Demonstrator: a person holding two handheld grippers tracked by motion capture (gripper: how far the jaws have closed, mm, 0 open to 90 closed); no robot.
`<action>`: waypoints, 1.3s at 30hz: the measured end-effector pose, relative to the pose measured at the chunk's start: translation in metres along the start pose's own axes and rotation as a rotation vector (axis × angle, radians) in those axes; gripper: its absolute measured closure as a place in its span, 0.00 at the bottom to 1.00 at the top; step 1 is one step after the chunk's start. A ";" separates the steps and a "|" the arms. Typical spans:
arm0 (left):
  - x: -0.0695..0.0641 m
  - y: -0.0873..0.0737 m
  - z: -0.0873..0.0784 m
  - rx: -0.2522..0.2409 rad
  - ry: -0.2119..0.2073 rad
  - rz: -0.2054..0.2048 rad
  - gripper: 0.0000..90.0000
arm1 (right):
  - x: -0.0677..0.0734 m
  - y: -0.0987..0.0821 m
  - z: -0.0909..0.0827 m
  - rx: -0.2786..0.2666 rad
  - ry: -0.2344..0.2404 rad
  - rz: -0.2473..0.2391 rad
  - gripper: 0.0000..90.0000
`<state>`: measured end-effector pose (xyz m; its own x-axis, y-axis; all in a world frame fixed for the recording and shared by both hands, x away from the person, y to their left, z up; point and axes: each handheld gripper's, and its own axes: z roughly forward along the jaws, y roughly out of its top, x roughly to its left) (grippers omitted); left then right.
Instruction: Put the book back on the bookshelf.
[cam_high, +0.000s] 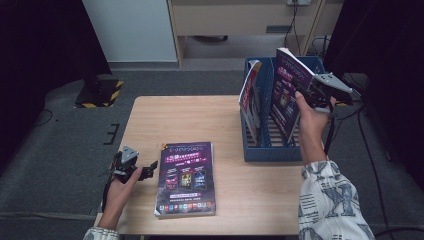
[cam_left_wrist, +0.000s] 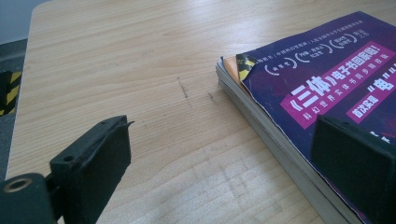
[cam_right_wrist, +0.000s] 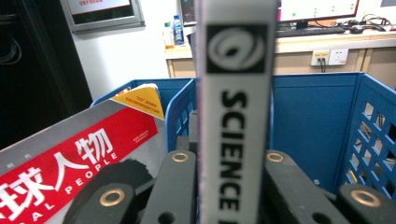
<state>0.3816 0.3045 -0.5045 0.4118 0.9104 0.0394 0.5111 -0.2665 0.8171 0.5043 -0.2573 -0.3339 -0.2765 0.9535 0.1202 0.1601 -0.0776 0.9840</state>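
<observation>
Right gripper (cam_high: 309, 96) clamps purple magazine (cam_high: 289, 90) (spine-on) over blue rack (cam_high: 272, 150); left gripper (cam_high: 145, 172) open.

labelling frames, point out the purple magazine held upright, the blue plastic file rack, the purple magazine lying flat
purple magazine held upright (cam_high: 290, 90), high view, front cover
blue plastic file rack (cam_high: 272, 152), high view, front wall
purple magazine lying flat (cam_high: 186, 177), high view, cover middle

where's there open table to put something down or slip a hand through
The widest free patch is the far-left table, from the far edge to the flat magazine stack, bordered right by the blue rack. A strip also lies between stack and rack. The rack is crowded: a leaning magazine, plus the held magazine in the right gripper. The left gripper sits beside the stack.
</observation>
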 end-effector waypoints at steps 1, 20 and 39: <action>0.000 0.000 0.000 -0.001 0.000 0.000 0.06 | 0.000 -0.002 0.001 0.000 -0.006 -0.002 0.91; 0.000 0.001 0.000 -0.008 -0.001 0.004 0.06 | -0.004 -0.029 0.008 -0.034 -0.020 0.029 0.91; 0.000 0.001 0.001 -0.001 -0.009 0.006 0.06 | 0.003 -0.060 0.014 -0.002 0.006 0.046 0.91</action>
<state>0.3828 0.3041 -0.5043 0.4219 0.9058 0.0390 0.5082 -0.2719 0.8172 0.5068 -0.2462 -0.3947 -0.2750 0.9470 0.1662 0.1707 -0.1220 0.9777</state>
